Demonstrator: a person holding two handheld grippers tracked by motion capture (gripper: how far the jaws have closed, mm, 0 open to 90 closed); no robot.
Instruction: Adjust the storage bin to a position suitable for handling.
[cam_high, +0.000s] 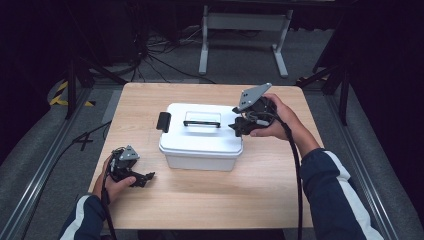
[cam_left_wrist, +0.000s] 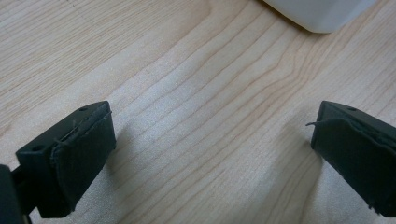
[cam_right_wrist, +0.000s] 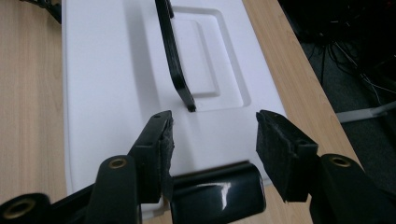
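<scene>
High view, right tongs (cam_high: 239, 126): they were at the right end of the white box (cam_high: 202, 136), over its lid, held in the person's right hand (cam_high: 280, 120).
High view, left tongs (cam_high: 145, 177): they lay low on the counter (cam_high: 210, 200), well apart from the box, which stood to their front right.
High view, latch (cam_high: 163, 122): a black latch sat on the box end far from the right tongs.
Left gripper view, left tongs (cam_left_wrist: 212, 154): the jaws stood wide apart with bare wood between them; a corner of the box (cam_left_wrist: 322, 14) was ahead of them.
Right gripper view, right tongs (cam_right_wrist: 215, 140): the jaws were open and held nothing; the black clasp (cam_right_wrist: 217, 191) of the box was just below them, between the jaws.
Right gripper view, handle (cam_right_wrist: 175, 60): the black handle lay flat on the lid (cam_right_wrist: 102, 74), just beyond the jaw tips.
</scene>
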